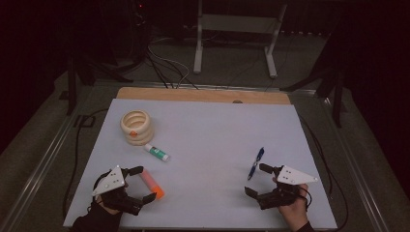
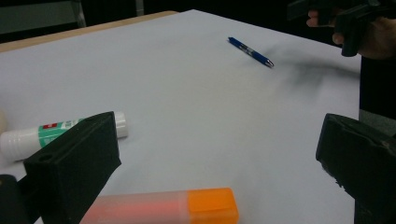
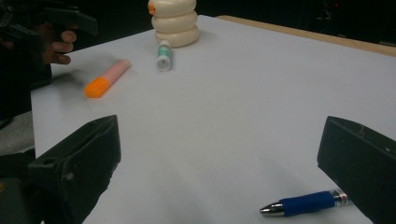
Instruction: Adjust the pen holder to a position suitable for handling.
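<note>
Left gripper: my left gripper [image 1: 139,183] sits low at the near left corner of the table, jaws spread wide and pinching nothing.
Highlighter: the orange-capped highlighter [image 1: 152,183] lies flat on the sheet between those spread jaws; in the left gripper view it lies [image 2: 163,208] just ahead of my left jaw, orange cap pointing toward the right jaw. I cannot tell whether either jaw touches it.
Right gripper: my right gripper [image 1: 257,180] is at the near right side of the table, jaws also wide apart and holding nothing.
Pen: the blue pen [image 1: 256,163] lies flat just beyond my right gripper's upper jaw; in the right gripper view its silver tip and blue grip [image 3: 303,204] lie close to the inside of the right jaw, not gripped.
Glue stick: a white glue stick [image 1: 157,152] with a green label lies flat between the highlighter and the rings, apart from both jaws.
Rings: a stack of cream rings [image 1: 137,126] stands at the far left of the sheet, just beyond the glue stick.
Sheet: a pale sheet [image 1: 212,125] covers the table; a wooden edge [image 1: 203,95] shows along its far side.
Hands: my left hand wears a dark glove [image 1: 99,215]; my right hand [image 1: 294,210] is bare.
</note>
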`<action>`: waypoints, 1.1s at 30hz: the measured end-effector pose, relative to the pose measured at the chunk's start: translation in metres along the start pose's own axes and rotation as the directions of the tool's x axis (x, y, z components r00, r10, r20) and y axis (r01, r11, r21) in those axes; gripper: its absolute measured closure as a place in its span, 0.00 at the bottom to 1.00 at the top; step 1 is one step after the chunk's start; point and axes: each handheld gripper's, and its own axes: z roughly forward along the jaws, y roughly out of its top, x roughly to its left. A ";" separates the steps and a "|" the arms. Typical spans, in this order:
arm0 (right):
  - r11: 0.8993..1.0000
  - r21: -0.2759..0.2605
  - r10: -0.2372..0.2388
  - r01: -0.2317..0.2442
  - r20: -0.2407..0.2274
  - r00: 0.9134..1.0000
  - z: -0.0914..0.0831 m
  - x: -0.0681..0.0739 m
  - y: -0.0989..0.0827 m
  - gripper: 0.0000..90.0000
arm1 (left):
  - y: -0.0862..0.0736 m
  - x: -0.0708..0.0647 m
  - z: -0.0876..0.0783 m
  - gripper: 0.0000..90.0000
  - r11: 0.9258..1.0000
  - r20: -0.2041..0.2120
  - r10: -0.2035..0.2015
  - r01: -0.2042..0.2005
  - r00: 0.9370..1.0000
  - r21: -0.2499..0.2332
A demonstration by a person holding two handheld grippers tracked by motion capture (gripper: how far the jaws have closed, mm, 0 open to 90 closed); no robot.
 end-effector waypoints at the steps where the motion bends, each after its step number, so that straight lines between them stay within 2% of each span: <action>1: 1.000 -0.001 -0.002 0.002 0.004 1.000 0.000 -0.001 0.001 0.00 | 0.000 0.000 0.000 0.00 1.000 -0.004 -0.001 0.001 1.000 -0.001; 5: 0.999 -0.025 0.031 -0.031 -0.007 0.999 -0.002 -0.004 0.002 0.00 | 0.000 0.000 0.001 0.00 1.000 0.005 -0.007 0.007 1.000 0.014; 8: 0.998 -0.004 0.067 -0.067 -0.028 0.997 -0.003 -0.005 0.004 0.00 | 0.001 -0.001 0.003 0.00 1.000 0.019 0.001 -0.001 1.000 0.031; 13: 0.998 -0.020 0.065 -0.067 -0.050 0.997 -0.005 -0.003 0.008 0.00 | 0.004 -0.006 0.006 0.00 0.998 0.039 0.014 -0.016 0.999 0.056; 19: 0.997 -0.034 0.069 -0.072 -0.062 0.996 -0.008 -0.002 0.010 0.00 | 0.014 -0.009 0.006 0.00 0.998 0.091 -0.009 0.004 0.996 0.055; 24: 0.997 -0.042 0.063 -0.066 -0.061 0.996 -0.009 0.000 0.012 0.00 | 0.025 -0.012 0.004 0.00 0.999 0.105 0.000 -0.005 0.994 0.044; 27: 0.997 -0.037 0.063 -0.065 -0.064 0.996 -0.009 0.001 0.012 0.00 | 0.033 -0.013 0.003 0.00 0.999 0.113 0.020 -0.024 0.993 0.040; 33: 0.997 -0.040 0.065 -0.068 -0.076 0.995 -0.010 0.002 0.013 0.00 | 0.050 -0.011 -0.002 0.00 0.999 0.116 0.021 -0.024 0.993 0.022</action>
